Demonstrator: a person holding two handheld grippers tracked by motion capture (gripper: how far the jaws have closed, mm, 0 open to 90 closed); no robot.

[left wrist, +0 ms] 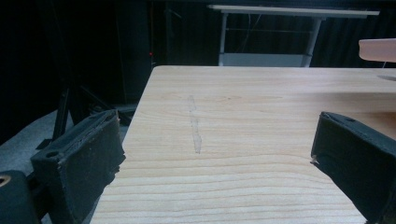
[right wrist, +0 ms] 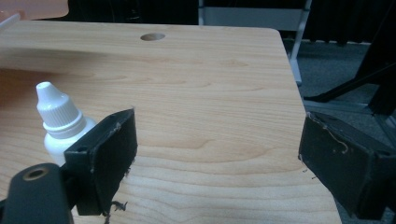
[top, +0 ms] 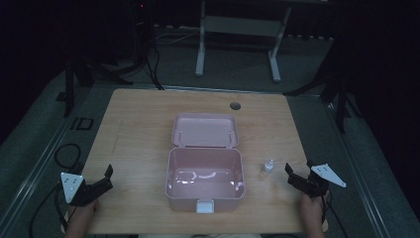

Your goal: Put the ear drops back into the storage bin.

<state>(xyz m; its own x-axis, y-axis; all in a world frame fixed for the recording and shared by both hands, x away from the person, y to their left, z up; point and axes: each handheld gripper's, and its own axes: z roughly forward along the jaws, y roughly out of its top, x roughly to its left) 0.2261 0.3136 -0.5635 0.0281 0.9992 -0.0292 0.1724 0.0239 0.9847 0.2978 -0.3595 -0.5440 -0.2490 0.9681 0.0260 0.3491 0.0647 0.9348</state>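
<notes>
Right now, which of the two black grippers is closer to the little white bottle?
The right gripper: the small white plastic dropper bottle stands just beside it, while the left gripper sits across the pink box.

We see a light wood counter (top: pixel 133 129) with a round cable hole (top: pixel 235 106) near its far edge. On it: open pink box (top: pixel 204 178) at the centre, small white dropper bottle (top: pixel 268 166) just to its right.

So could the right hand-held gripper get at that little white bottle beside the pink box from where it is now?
Probably yes. The right hand-held gripper is open, and the little white bottle stands upright just to its left on bare table, apart from the pink box. Nothing lies between them; a small turn leftward should line up the jaws.
</notes>
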